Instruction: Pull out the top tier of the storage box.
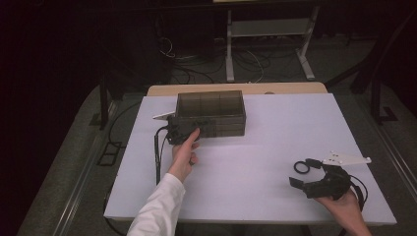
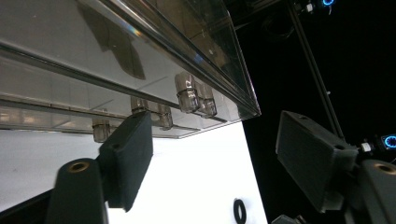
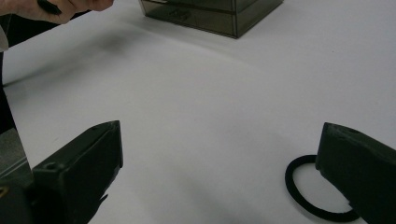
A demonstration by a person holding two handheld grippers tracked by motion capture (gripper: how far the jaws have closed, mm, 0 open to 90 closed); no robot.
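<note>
The smoked clear box (image 1: 211,113) sits toward the far left of the white surface (image 1: 275,147), its long axis running left to right across my view, with a row of small drawers along its near face. Everything else I place from that box. My left tongs (image 1: 173,129) are right at its near left corner, so my left hand (image 1: 184,153) is by far the nearer one. In the left gripper view the two black pads stand apart, one pad (image 2: 128,156) just under the box's little latches, the other off past its corner; they are parted and grasping nothing. My right tongs (image 1: 310,178) rest well away to the near right of the box, released wide, with a black hair tie (image 3: 314,195) lying beside one pad. Beyond the box the room is dark, with cables and a white frame on the floor.
</note>
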